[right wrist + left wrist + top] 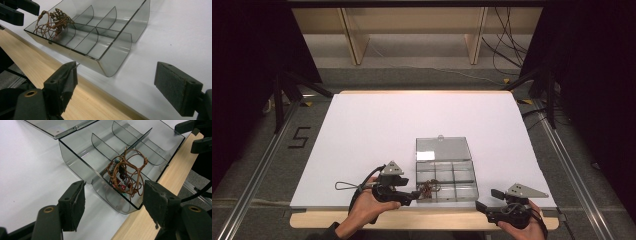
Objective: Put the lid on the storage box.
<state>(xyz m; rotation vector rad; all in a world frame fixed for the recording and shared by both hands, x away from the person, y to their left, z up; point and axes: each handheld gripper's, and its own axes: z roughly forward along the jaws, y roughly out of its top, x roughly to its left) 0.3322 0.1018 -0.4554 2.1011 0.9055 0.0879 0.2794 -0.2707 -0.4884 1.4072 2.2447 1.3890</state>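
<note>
1. High view: fixed above the counter's (377, 125) near edge, facing forward and down, far off.
2. Left tool (113, 202) view: rides the tool, close to the box's (75, 157) near corner, looking along the jaws.
3. Right tool (115, 82) view: rides the tool, close to the box's opposite end.
4. All views share the box and its cord (51, 20).

A smoky clear compartment box (446, 181) sits open near the desk's front edge, its lid (443, 149) laid flat behind it. A tangled brown cord necklace with beads (125, 173) lies in its front-left compartment.
</note>
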